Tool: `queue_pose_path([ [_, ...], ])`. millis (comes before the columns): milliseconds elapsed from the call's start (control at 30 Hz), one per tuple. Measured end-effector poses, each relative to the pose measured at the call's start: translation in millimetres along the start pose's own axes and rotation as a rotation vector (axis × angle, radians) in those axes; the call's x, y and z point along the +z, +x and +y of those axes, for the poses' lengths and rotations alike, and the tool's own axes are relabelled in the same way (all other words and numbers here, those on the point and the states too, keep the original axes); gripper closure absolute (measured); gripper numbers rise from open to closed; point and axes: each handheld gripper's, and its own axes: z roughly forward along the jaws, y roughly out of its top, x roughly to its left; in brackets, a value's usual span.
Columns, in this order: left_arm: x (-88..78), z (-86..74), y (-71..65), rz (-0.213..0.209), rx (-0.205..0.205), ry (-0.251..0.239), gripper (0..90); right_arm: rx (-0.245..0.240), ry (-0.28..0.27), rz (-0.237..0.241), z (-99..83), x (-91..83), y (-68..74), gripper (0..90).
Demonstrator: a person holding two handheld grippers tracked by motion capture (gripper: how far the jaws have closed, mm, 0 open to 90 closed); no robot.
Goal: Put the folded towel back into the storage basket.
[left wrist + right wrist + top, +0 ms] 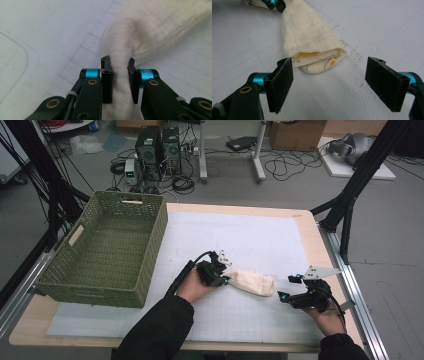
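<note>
Your left tool (119, 75) is clamped on one end of the folded cloth (254, 283) lying mid-tabletop (260, 235); your right tool (329, 82) stands apart at its free end. Next, probably close the right and lift toward the basket (150, 245).

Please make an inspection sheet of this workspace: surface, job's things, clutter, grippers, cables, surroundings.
Surface: white grid mat on a wooden table.
Job's things: folded cream cloth on the mat; green basket at the left, nothing seen inside.
Clutter: nothing seen.
Grippers: left gripper shut on one end of the cloth; right gripper open, before the other end.
Cables: black cable from the left gripper.
Surroundings: computer towers, floor wires.
</note>
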Motion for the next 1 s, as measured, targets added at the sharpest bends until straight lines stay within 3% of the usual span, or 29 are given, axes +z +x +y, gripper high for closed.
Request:
queue_pose_path([
  [100, -2.0, -0.9, 4.1, -0.032, -0.048, -0.004, 79.0, -0.002, -0.009, -0.005, -0.6, -0.3, -0.1, 19.4],
  [467, -16.6, -1.1, 9.5, -0.055, -0.111, -0.028, 79.3, 0.026, -0.020, -0.003, -1.5, -1.0, -0.4, 16.0],
  [933, -35.1, -7.8, 23.8, -0.085, -0.264, -0.140, 79.5, 0.036, -0.019, 0.005, -1.9, 0.2, -0.8, 13.0],
  [1000, -36.9, -8.7, 26.9, -0.111, -0.302, -0.164, 79.5, 0.038, -0.018, 0.007, -1.9, 0.4, -0.6, 12.8],
])
